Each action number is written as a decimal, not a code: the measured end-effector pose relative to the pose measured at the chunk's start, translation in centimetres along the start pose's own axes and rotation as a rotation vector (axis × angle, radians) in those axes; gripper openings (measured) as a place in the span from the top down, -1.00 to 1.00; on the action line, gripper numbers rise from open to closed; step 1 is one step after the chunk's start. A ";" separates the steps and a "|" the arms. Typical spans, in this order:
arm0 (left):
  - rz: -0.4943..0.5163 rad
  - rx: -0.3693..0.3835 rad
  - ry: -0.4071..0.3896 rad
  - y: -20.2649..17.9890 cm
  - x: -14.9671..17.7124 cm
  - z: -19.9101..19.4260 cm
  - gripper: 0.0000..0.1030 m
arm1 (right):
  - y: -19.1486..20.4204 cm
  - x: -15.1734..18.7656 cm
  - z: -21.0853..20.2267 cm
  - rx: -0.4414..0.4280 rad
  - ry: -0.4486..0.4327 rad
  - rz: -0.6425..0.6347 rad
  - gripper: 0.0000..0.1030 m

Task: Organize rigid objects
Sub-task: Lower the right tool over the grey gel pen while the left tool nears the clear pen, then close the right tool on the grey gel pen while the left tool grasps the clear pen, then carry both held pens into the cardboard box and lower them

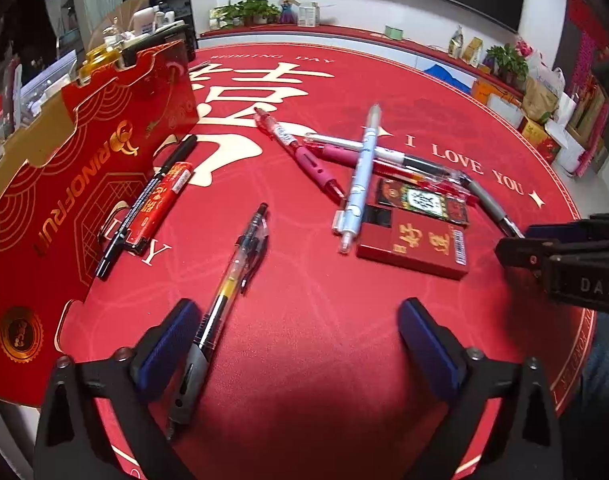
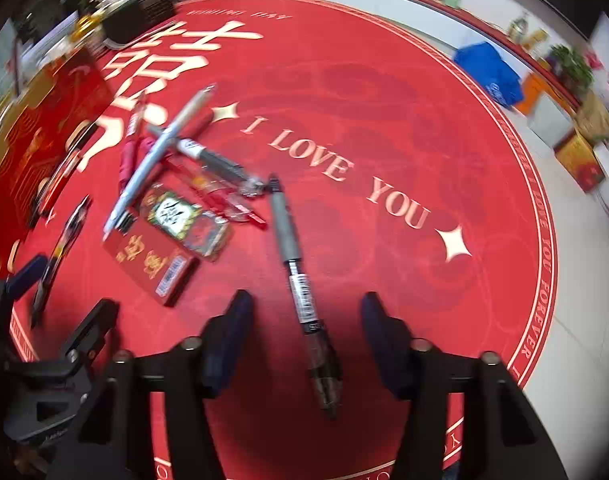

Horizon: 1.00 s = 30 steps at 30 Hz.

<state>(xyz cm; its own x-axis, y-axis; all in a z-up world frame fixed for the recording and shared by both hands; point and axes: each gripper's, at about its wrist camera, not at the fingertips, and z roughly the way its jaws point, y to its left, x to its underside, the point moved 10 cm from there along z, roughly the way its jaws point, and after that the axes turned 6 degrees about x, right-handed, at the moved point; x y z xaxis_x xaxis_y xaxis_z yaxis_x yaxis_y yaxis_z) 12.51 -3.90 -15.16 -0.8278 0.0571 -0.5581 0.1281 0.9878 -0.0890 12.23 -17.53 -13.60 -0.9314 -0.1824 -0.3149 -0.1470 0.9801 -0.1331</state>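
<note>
Several pens lie on a round red mat (image 1: 304, 360). My left gripper (image 1: 300, 328) is open; a clear pen with a grey grip (image 1: 224, 300) lies just inside its left finger (image 1: 172, 340). My right gripper (image 2: 304, 320) is open, with a black and grey pen (image 2: 300, 288) lying between its fingers. A crossed pile holds a light blue pen (image 1: 360, 176), pink pens (image 1: 304, 156) and a black and silver pen (image 1: 384, 154). Two red card boxes (image 1: 414, 240) lie beside it. A red marker (image 1: 160, 204) and a black pen (image 1: 144, 200) lie by the open red box (image 1: 64, 184).
The red gift box (image 2: 20, 152) stands along the mat's left edge with bottles and clutter behind it. A shelf with plants (image 1: 244, 12) and boxes runs along the far wall. White floor and stacked cartons (image 2: 576, 152) lie to the right. The right view is blurred.
</note>
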 end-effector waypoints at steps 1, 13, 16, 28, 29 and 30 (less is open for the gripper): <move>0.011 0.009 -0.001 -0.3 0.0 -0.1 -0.73 | 0.5 0.0 -0.1 -0.004 0.006 -0.017 0.60; -0.064 0.105 0.011 0.0 0.9 -2.8 0.80 | 2.1 2.2 -2.2 -0.141 -0.008 0.035 0.77; -0.055 0.093 -0.009 -0.1 0.8 -3.7 0.80 | 2.2 2.4 -2.9 -0.172 -0.017 0.054 0.77; -0.071 0.030 -0.080 0.7 -0.8 -6.4 0.80 | 1.9 0.9 -6.3 -0.190 -0.099 0.082 0.77; -0.074 0.013 -0.100 0.9 -1.2 -7.0 0.80 | 2.1 0.6 -6.9 -0.198 -0.112 0.084 0.77; -0.076 -0.005 -0.120 1.2 -1.7 -7.7 0.80 | 2.3 0.3 -7.4 -0.207 -0.124 0.086 0.77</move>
<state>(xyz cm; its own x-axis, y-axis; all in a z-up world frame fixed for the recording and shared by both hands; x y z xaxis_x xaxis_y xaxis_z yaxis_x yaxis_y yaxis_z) 9.83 -1.74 -7.98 -0.7634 -0.0355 -0.6449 0.0648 0.9892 -0.1311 9.12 -14.72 -7.02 -0.8974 -0.0929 -0.4314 -0.1457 0.9851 0.0910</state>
